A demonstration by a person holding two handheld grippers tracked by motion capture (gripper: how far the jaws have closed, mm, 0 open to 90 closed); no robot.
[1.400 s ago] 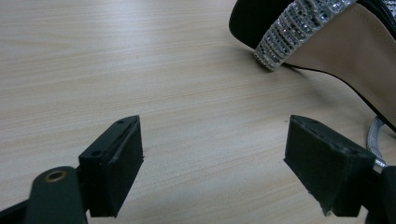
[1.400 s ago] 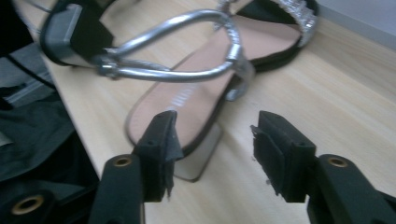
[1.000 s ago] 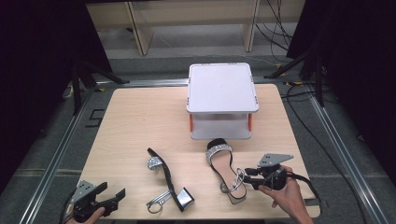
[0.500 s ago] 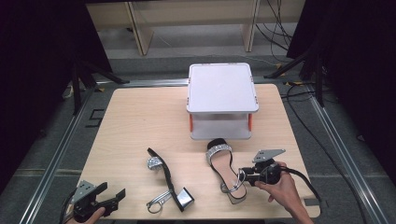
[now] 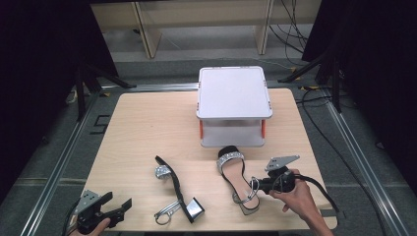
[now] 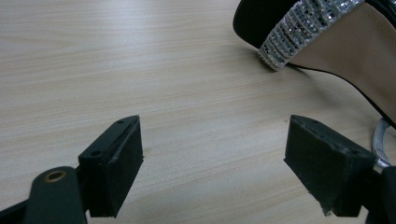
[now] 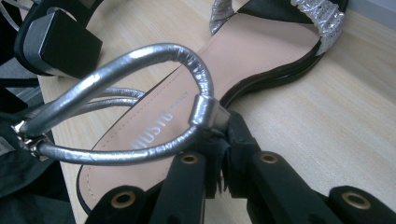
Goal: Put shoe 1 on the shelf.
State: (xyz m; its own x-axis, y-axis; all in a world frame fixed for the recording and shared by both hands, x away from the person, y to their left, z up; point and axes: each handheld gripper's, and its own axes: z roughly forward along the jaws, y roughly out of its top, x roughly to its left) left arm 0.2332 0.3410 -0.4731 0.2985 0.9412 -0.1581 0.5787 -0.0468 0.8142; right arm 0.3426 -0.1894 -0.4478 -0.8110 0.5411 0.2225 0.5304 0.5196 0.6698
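A black sandal with a glittery toe strap and beige insole (image 5: 235, 177) stands upright on the table, right of centre. My right gripper (image 5: 259, 185) is at its heel; its jaws have just been closing and are shut on the silver ankle strap (image 7: 140, 100), with the right gripper (image 7: 223, 135) pinching the strap's side joint. The matching sandal (image 5: 176, 189) lies on its side to the left. My left gripper (image 5: 118, 208) rests open near the front left corner. In its own view the left gripper (image 6: 215, 158) holds nothing, and the sandal's toe strap (image 6: 299, 28) lies ahead to the right.
A white two-level stand with orange posts (image 5: 233, 96) sits at the back middle of the wooden table (image 5: 147, 123). The side-lying sandal's block heel (image 5: 195, 208) points at the front edge. Metal rails run along both sides of the table.
My right gripper has shifted a little left toward the sandal's heel and closed on the ankle strap. The left gripper and both sandals have stayed put.
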